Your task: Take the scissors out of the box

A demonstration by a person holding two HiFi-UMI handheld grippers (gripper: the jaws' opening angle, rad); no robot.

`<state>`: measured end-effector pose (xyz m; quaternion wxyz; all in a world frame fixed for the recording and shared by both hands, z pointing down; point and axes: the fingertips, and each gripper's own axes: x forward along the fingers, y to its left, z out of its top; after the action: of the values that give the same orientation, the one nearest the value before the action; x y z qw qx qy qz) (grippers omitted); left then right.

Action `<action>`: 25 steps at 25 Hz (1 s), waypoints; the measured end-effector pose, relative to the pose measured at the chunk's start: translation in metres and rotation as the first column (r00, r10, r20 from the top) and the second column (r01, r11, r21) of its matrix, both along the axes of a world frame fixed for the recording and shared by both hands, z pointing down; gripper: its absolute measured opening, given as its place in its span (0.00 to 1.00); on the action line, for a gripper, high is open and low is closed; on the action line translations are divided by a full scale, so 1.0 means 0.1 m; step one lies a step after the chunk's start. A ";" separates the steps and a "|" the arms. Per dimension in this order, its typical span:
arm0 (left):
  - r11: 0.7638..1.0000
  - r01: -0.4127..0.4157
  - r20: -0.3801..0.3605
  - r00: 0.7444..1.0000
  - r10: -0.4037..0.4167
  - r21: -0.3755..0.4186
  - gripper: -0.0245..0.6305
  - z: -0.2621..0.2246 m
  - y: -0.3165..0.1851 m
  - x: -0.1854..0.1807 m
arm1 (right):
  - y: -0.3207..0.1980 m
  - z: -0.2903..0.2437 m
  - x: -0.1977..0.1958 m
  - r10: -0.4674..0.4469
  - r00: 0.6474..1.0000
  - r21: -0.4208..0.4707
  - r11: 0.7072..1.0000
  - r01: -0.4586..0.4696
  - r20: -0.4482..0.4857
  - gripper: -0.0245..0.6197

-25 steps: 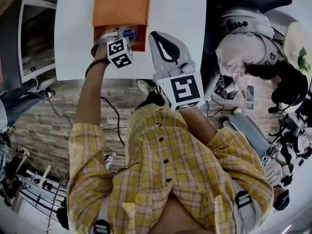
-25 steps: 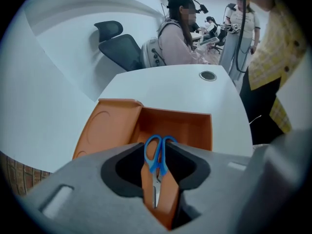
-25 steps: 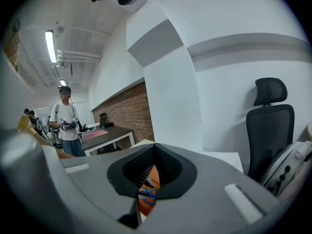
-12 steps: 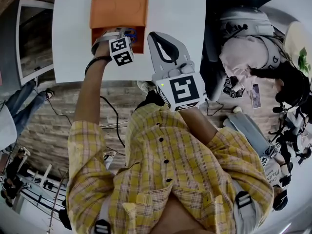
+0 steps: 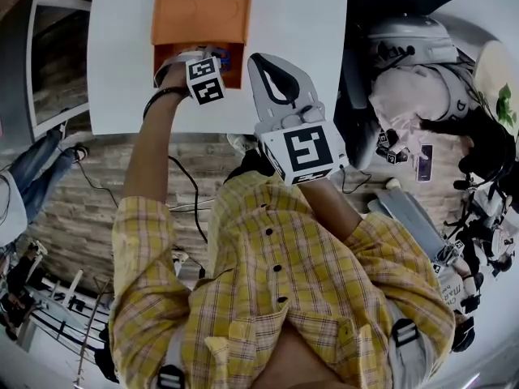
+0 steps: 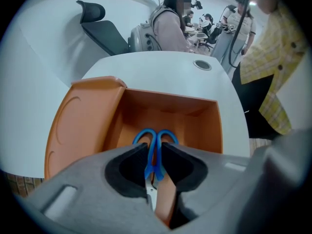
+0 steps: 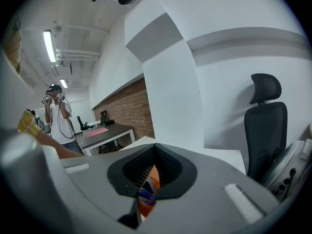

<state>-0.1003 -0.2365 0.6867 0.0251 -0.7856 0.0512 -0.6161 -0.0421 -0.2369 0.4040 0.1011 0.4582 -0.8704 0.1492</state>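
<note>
One pair of blue-handled scissors (image 6: pixel 154 155) lies inside an open orange box (image 6: pixel 214 126), with the handle loops toward the far wall and the steel blades pointing back toward the camera. The left gripper (image 6: pixel 155 165) reaches steeply down into the box. Its jaws have just been closing and now pinch the scissors at the narrow neck where the two handles meet, a dark pad against each side. The scissors look light, stiff and smooth. A hold at that neck, near the pivot, should stop them swinging, though the hard plastic may slip. The right gripper (image 5: pixel 261 61) hovers over the white table (image 5: pixel 292 23) just beside the box, its jaw tips pressed together on nothing. Only the left gripper view shows the grip. In the head view the marker cube covers it, leaving a sliver of blue, and the right gripper view catches only a little orange and blue through its slit.
</note>
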 end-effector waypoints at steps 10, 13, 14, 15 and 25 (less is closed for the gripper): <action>0.997 0.039 -0.012 0.999 -0.039 0.069 0.17 -0.06 0.03 0.09 | 0.04 -0.03 0.14 0.005 1.000 0.006 1.000 -0.005 0.002 0.04; 0.994 0.072 -0.037 0.997 -0.069 0.085 0.17 -0.16 0.02 0.09 | 0.05 -0.05 0.14 0.004 1.000 0.009 1.000 -0.004 0.003 0.04; 0.992 0.085 -0.045 0.996 -0.081 0.093 0.17 -0.20 0.01 0.08 | 0.06 -0.07 0.13 0.002 1.000 0.011 1.000 -0.003 0.004 0.04; 0.990 0.098 -0.052 0.994 -0.093 0.101 0.17 -0.23 0.00 0.07 | 0.07 -0.09 0.12 0.001 1.000 0.013 1.000 -0.001 0.004 0.04; 0.971 0.175 -0.085 0.983 -0.163 0.166 0.17 -0.46 -0.01 -0.06 | 0.17 -0.21 0.04 -0.012 1.000 0.036 0.999 0.012 0.009 0.04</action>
<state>-0.1062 -0.2377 0.6411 0.0386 -0.7946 0.1719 -0.5810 -0.0385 -0.2203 0.3829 0.0896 0.4540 -0.8761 0.1351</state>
